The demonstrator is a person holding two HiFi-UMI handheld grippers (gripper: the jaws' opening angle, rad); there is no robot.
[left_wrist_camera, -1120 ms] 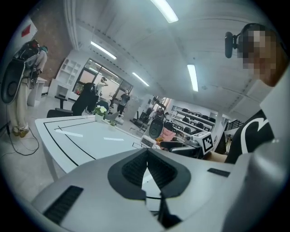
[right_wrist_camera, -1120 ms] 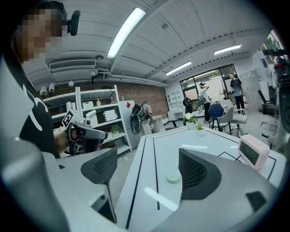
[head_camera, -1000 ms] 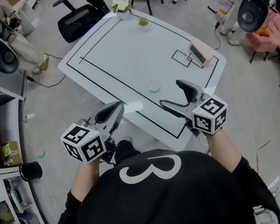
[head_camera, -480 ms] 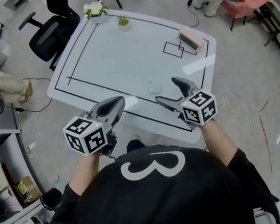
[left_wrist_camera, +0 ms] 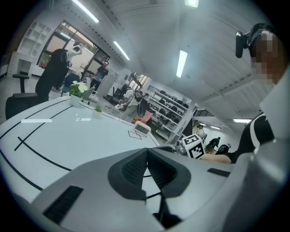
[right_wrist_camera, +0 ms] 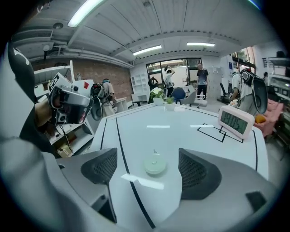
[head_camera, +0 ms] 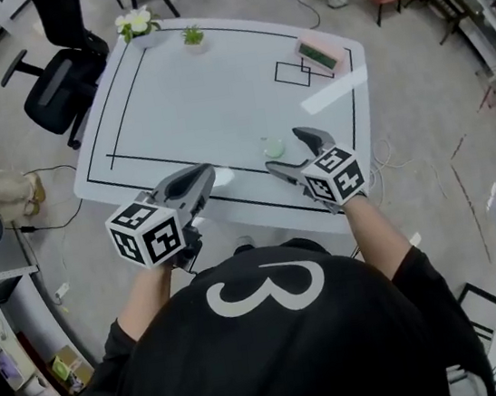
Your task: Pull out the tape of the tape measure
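The tape measure (head_camera: 273,149) is a small pale green round disc lying flat on the white table (head_camera: 217,105), near its front edge. My right gripper (head_camera: 285,151) hovers just behind it, open, with nothing between the pads. In the right gripper view the tape measure (right_wrist_camera: 155,165) lies a little ahead, centred between the two dark pads (right_wrist_camera: 102,166). My left gripper (head_camera: 201,177) is shut and empty, over the table's front edge to the left of the disc. Its jaws (left_wrist_camera: 147,168) meet in the left gripper view.
A pink and white digital clock (head_camera: 317,53) stands at the back right beside a black-taped rectangle (head_camera: 291,72). At the far edge are a flower pot (head_camera: 135,22) and a small plant (head_camera: 193,35). A black office chair (head_camera: 54,90) stands left of the table.
Both grippers have come down and forward toward the table. The right gripper's open jaws are now closer to the tape measure. The left gripper stays shut.
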